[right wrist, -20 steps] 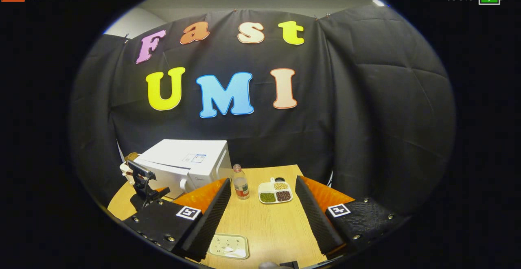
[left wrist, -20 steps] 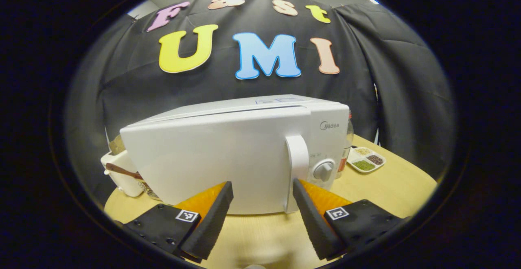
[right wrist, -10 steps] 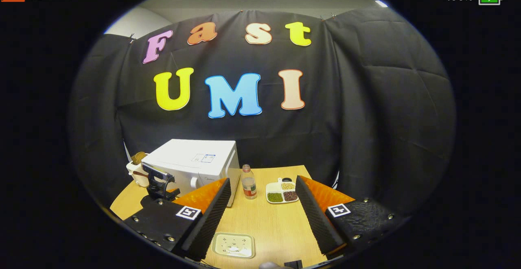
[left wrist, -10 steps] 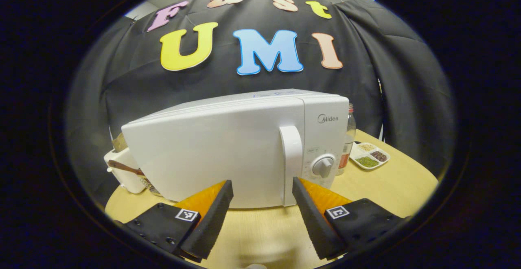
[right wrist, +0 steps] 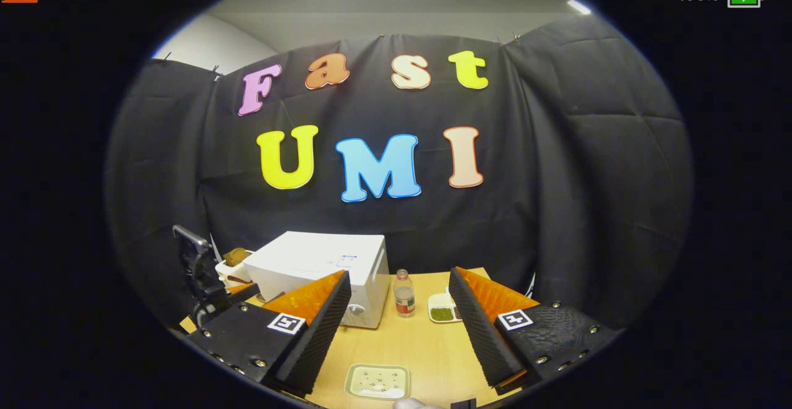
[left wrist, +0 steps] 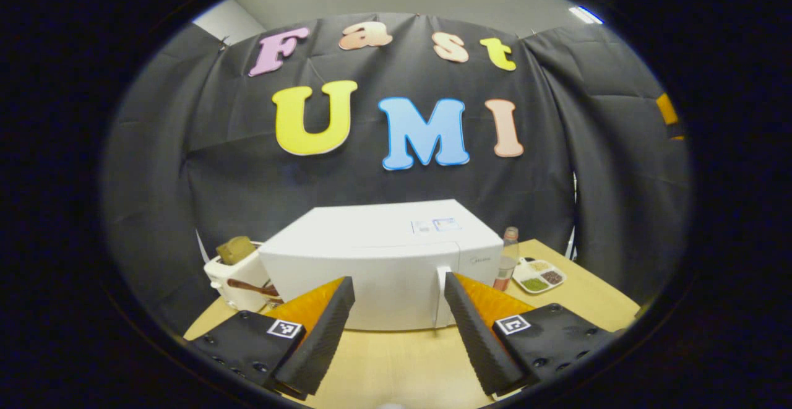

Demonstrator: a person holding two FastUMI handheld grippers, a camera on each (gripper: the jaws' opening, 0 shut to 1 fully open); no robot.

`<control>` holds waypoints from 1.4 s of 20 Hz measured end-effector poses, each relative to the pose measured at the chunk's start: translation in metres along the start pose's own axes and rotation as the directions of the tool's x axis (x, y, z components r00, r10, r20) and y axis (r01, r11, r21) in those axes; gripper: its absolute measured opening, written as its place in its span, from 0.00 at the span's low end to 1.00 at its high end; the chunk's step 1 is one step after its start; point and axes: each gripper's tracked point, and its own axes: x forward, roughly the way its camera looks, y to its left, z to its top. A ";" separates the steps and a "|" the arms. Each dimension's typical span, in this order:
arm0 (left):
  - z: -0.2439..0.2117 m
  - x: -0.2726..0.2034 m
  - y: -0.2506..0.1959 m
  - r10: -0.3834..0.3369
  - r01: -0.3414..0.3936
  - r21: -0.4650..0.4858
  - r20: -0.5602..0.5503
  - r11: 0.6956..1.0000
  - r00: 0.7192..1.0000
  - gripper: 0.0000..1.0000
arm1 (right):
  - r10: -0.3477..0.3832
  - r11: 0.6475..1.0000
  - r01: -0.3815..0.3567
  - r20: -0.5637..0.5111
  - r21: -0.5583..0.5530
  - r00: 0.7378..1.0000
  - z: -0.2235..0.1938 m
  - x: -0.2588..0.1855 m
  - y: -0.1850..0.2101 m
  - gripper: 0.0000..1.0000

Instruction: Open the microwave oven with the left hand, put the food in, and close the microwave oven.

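Observation:
The white microwave (left wrist: 383,260) stands on the wooden table (left wrist: 396,365) with its door flush shut and its handle (left wrist: 440,294) on the right. My left gripper (left wrist: 397,284) hangs open in front of it, a short way back from the door, with nothing between its fingers. My right gripper (right wrist: 399,276) is open and empty too, farther back and to the right. Under it, near the table's front edge, lies a pale plate (right wrist: 377,382) with small bits of food. The microwave (right wrist: 322,270) and the left gripper's black body (right wrist: 199,273) sit at the left of the right gripper view.
A white toaster-like appliance (left wrist: 238,276) with a brown item on top stands left of the microwave. Right of it are a small bottle (left wrist: 506,260) and a divided dish of grains (left wrist: 537,276). The black cloth wall closes the back.
Both grippers have drawn back and risen, so the microwave looks smaller and farther off. Its door, slightly ajar a second ago, now sits flush.

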 end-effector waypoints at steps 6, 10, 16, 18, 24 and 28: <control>0.117 -0.090 0.050 0.048 -0.044 -0.030 0.155 0.999 0.987 0.97 | -0.008 1.000 0.009 0.067 -0.011 0.998 0.016 -0.007 0.023 0.97; 0.154 -0.136 0.088 0.104 -0.105 -0.004 0.199 0.994 0.974 0.99 | -0.052 0.998 0.056 0.113 -0.033 0.992 0.028 -0.012 0.028 0.97; 0.147 -0.165 0.125 0.159 -0.157 -0.023 0.162 0.987 0.974 0.99 | -0.068 0.996 0.074 0.140 -0.043 0.988 0.035 -0.016 0.039 0.97; 0.138 -0.171 0.136 0.169 -0.165 -0.039 0.145 0.986 0.975 0.97 | -0.063 0.997 0.070 0.140 -0.043 0.988 0.036 -0.020 0.043 0.97; 0.144 -0.177 0.142 0.169 -0.167 -0.027 0.168 0.986 0.971 0.99 | -0.068 0.997 0.074 0.151 -0.036 0.986 0.038 -0.027 0.048 0.97; 0.147 -0.177 0.143 0.159 -0.155 -0.033 0.169 0.987 0.973 0.99 | -0.077 0.996 0.083 0.149 -0.037 0.986 0.038 -0.029 0.048 0.97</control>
